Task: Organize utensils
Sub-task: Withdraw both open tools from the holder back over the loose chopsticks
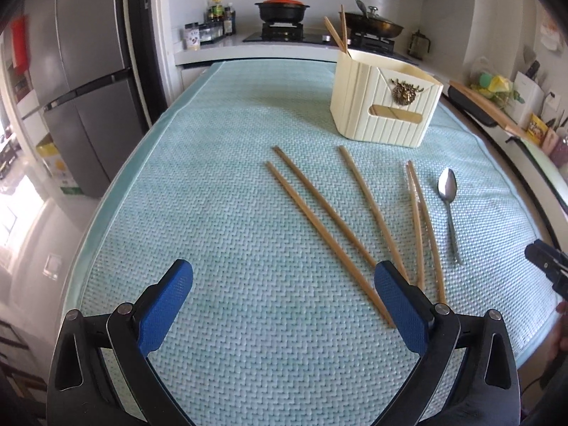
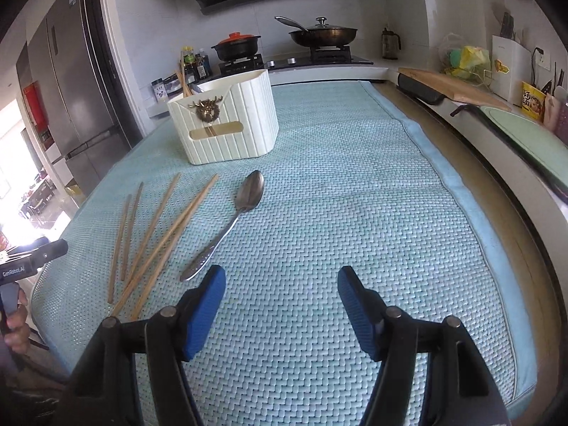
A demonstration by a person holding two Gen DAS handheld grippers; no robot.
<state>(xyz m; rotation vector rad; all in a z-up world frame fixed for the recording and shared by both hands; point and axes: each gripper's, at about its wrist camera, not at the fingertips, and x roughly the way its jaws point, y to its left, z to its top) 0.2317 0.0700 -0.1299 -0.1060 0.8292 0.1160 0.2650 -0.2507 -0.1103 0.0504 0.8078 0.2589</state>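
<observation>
Several wooden chopsticks [image 1: 319,230] lie fanned out on the pale green woven mat [image 1: 213,195]. To their right rests a metal spoon [image 1: 448,198]. A cream ribbed utensil holder [image 1: 385,103] stands at the far side with two chopsticks [image 1: 335,33] upright in it. My left gripper [image 1: 284,269] hovers open over the mat, and its right finger [image 1: 397,298] covers the chopsticks' near ends. My right gripper [image 2: 281,272] is open over bare mat, with the spoon [image 2: 245,198] handle just beyond its left finger and the chopsticks [image 2: 156,234] further left. The holder [image 2: 227,124] stands beyond them.
A stove behind the mat carries a red-lidded pot [image 1: 282,7] and a lidded pan [image 1: 372,23]. A grey fridge [image 1: 81,81] stands at the left. On the right counter lie a wooden board [image 2: 454,87] and packets. The mat's near edge drops off close to both grippers.
</observation>
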